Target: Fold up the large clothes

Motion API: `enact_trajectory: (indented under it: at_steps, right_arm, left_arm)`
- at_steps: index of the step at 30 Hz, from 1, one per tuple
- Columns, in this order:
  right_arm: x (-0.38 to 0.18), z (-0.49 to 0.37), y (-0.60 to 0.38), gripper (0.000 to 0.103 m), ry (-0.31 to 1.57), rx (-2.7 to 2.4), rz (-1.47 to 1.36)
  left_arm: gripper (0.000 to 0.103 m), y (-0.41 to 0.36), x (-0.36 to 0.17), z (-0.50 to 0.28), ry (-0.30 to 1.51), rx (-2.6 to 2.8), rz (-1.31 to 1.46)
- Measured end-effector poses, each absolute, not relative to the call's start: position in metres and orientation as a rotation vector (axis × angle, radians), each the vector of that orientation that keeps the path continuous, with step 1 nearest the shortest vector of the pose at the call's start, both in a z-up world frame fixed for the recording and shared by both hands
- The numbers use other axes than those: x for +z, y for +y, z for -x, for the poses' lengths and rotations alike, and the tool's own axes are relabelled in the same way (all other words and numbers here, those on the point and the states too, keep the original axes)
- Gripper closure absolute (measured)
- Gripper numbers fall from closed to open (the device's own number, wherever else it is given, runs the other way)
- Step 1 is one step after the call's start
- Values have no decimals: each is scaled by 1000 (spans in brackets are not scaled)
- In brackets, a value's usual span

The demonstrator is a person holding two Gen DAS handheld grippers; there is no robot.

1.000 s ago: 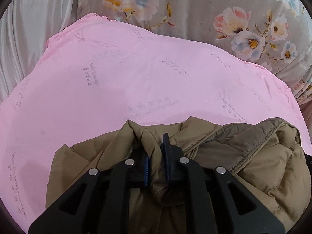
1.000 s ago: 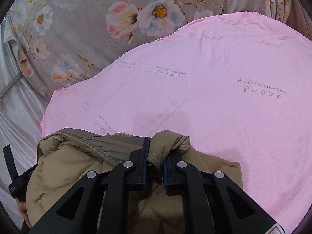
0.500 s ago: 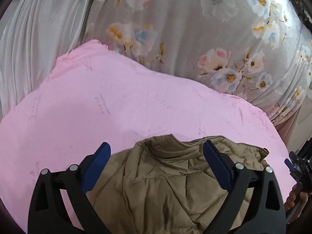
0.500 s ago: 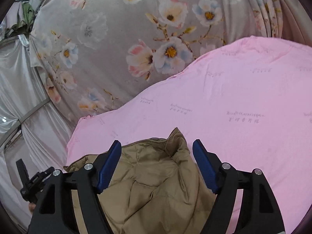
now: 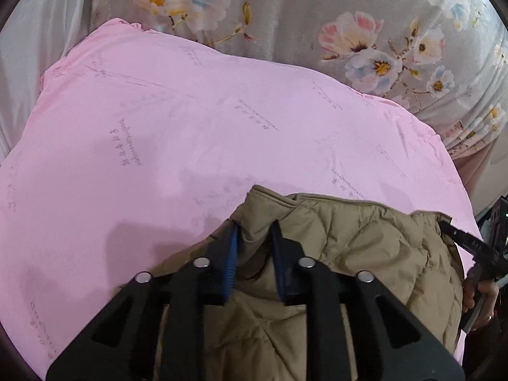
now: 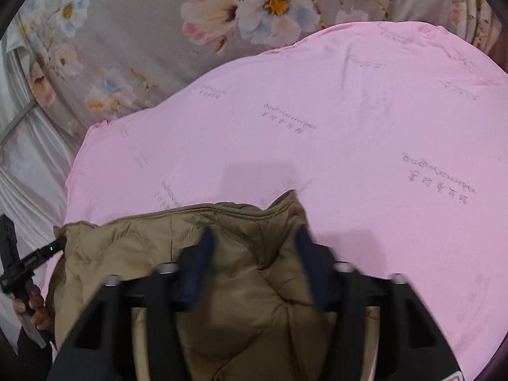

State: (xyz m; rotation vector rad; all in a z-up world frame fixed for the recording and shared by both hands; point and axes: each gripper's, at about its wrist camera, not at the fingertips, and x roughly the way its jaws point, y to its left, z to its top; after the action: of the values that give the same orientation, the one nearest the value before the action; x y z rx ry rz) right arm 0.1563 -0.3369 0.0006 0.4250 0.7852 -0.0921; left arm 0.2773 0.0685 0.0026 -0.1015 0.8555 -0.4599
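Left gripper (image 5: 254, 250) has just snapped closed, its blue pads nipping a ridge of the khaki quilted jacket (image 5: 349, 254) near its top hem; right gripper (image 6: 254, 260) has just been closing too, jacket cloth between its blurred fingers, which show a wider gap in the frame, so I can't say the pads bite; each camera catches the other hand (image 6: 35, 311) at the frame's edge; the jacket lies bunched on the near part of the pink sheet (image 5: 158, 127), with flowered grey bedding (image 6: 127, 31) beyond; its long axis looks to run side to side between the grippers, hem edge facing away toward the flowers; risk now: puffy, slippery fabric could slide out of a shallow pinch, especially on the right, and an uneven lift would skew the fold.
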Motion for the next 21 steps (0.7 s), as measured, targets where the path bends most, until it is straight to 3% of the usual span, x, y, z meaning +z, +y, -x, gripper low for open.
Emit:
enact_trajectory:
  at_steps: [2, 6, 15, 21]
  right_arm:
    - [27, -140, -333, 95, 669, -83, -430]
    - [72, -100, -334, 96, 479, -86, -465]
    - [-27, -147, -339, 96, 760, -219, -499]
    - [-40, -150, -335, 93, 798, -227, -500]
  left_arm:
    - [94, 75, 20, -271, 800, -456, 129]
    - [95, 83, 53, -252, 684, -446, 143]
    - [95, 54, -33, -283, 841, -281, 17]
    - [94, 49, -47, -285, 856, -252, -2]
